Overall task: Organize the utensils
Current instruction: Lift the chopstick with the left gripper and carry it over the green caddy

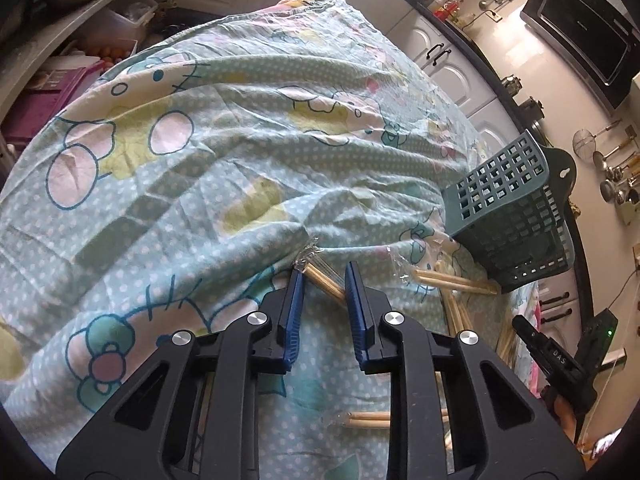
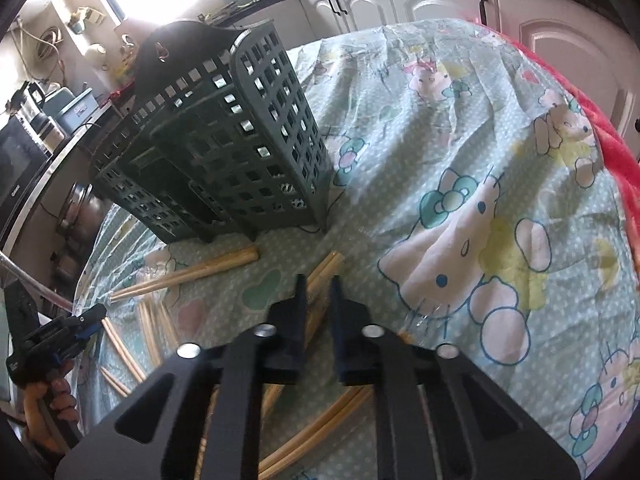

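Several pairs of wooden chopsticks in clear wrappers lie on the cartoon-print cloth. My left gripper (image 1: 325,270) is open, its blue fingers either side of one wrapped pair (image 1: 328,285) on the cloth. My right gripper (image 2: 318,280) is open with a narrow gap, straddling another pair (image 2: 326,266) just below the dark green slotted utensil holder (image 2: 224,144). The holder also shows at the right of the left wrist view (image 1: 512,216). More pairs lie near its base (image 2: 188,274) (image 1: 452,280). The left gripper shows at the left edge of the right wrist view (image 2: 86,322).
The cloth (image 1: 224,152) covers a round table; a red fabric (image 2: 600,116) lies at its far right edge. White cabinets (image 2: 400,4), a black countertop and a microwave (image 1: 584,28) surround the table. Ladles hang on the wall (image 1: 612,168).
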A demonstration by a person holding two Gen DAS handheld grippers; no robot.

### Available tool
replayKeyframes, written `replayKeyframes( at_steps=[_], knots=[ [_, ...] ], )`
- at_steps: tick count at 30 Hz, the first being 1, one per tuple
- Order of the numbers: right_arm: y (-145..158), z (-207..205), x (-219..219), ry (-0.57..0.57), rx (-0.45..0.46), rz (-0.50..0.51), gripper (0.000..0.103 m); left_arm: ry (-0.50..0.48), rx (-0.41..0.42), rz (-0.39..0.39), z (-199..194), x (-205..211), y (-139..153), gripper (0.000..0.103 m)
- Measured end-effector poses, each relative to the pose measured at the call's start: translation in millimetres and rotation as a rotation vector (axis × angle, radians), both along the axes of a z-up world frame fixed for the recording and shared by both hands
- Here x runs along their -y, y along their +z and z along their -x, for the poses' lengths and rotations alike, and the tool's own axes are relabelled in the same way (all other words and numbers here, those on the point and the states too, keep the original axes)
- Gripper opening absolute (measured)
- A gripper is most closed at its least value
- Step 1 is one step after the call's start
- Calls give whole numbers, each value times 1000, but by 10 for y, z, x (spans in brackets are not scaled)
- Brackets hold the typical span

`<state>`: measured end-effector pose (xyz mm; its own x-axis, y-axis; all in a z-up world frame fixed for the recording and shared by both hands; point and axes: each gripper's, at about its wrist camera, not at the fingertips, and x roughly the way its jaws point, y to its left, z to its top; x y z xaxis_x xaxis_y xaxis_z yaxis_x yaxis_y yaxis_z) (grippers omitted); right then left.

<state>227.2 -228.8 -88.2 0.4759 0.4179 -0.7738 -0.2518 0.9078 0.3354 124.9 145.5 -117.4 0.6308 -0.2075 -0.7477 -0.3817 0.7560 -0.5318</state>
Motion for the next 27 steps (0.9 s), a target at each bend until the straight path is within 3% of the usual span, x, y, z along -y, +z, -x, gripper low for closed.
replayKeyframes(
  at_steps=[11,22,27],
  knots=[
    [399,155,-1,44,123,-26,1,-12,59,45,45,-74,65,10],
    [1043,442,-257,171,291,-45,1,-114,312,-71,223,224,974,4],
    [1307,546,-381,221,346,-55,1,-189,369,-90,171,434,1268,2]
  ],
)
